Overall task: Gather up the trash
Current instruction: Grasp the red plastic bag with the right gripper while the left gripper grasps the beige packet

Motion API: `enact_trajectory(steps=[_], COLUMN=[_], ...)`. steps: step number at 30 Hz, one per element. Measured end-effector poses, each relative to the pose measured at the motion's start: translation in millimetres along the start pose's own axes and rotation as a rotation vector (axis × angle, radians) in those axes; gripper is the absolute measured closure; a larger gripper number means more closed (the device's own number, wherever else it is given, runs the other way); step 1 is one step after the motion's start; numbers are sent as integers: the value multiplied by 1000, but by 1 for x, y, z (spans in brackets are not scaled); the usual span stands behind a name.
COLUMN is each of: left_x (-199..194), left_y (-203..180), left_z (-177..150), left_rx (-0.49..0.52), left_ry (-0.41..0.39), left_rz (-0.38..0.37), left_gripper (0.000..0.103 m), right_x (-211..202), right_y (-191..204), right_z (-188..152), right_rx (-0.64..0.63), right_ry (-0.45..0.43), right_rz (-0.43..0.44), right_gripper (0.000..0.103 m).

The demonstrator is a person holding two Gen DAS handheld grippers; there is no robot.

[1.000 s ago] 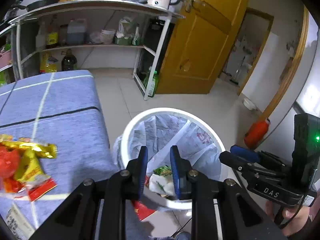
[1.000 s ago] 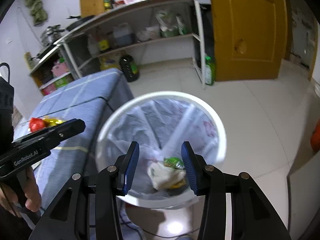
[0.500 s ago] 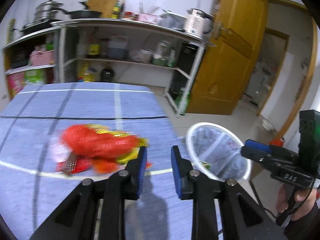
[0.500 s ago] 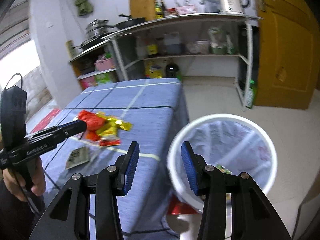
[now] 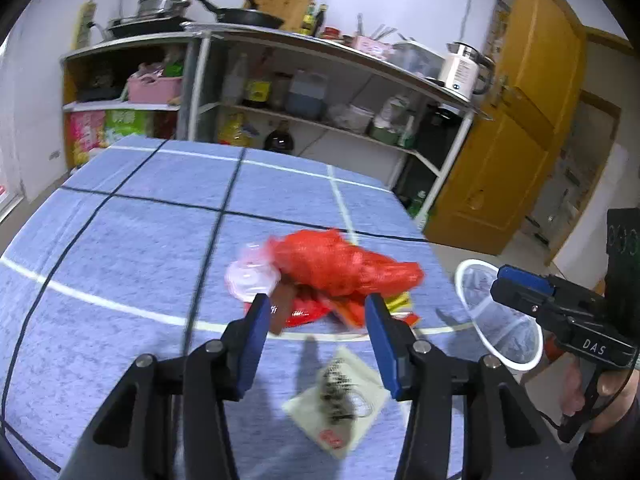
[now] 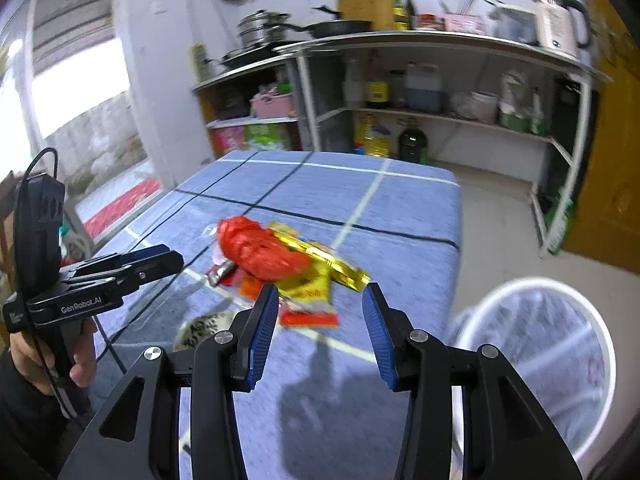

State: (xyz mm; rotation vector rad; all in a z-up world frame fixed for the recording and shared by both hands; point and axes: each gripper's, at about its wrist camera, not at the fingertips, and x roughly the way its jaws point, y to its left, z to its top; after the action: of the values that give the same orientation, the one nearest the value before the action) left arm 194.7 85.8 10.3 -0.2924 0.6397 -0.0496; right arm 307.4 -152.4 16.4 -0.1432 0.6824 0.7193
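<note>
A pile of trash lies on the blue checked tablecloth (image 5: 120, 248): a crumpled red net bag (image 5: 340, 264), a clear plastic lid (image 5: 250, 278), red and yellow snack wrappers (image 6: 316, 272) and a flat white packet (image 5: 340, 404). My left gripper (image 5: 316, 316) is open and empty, just in front of the pile, above the white packet. My right gripper (image 6: 320, 312) is open and empty, hovering near the yellow wrappers. The white bin (image 6: 560, 360) with a plastic liner stands on the floor right of the table; it also shows in the left wrist view (image 5: 496, 320).
A metal shelf rack (image 5: 320, 92) with pans, bottles and a kettle (image 5: 460, 72) stands behind the table. A yellow wooden door (image 5: 520, 140) is at the right. The table's right edge drops off next to the bin.
Both grippers swung from over the bin to the table and now face the trash pile. The left gripper's jaws opened wide; the right's widened too.
</note>
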Motion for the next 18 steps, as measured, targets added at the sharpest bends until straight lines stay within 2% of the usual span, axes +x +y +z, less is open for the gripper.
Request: enact_trajectory(steps=[4, 11, 18], left_x=[-1, -3, 2], left_y=[15, 25, 28], left_z=[-3, -10, -19], left_rx=[-31, -24, 6], left_ry=[4, 20, 79], left_rz=[3, -21, -65], left_gripper=[52, 51, 50], right_x=[22, 62, 92], right_y=[16, 34, 40], right_z=[8, 16, 11], right_rx=[-82, -193, -241], right_ry=[3, 39, 143], right_rz=[19, 6, -19], right_gripper=[58, 58, 58])
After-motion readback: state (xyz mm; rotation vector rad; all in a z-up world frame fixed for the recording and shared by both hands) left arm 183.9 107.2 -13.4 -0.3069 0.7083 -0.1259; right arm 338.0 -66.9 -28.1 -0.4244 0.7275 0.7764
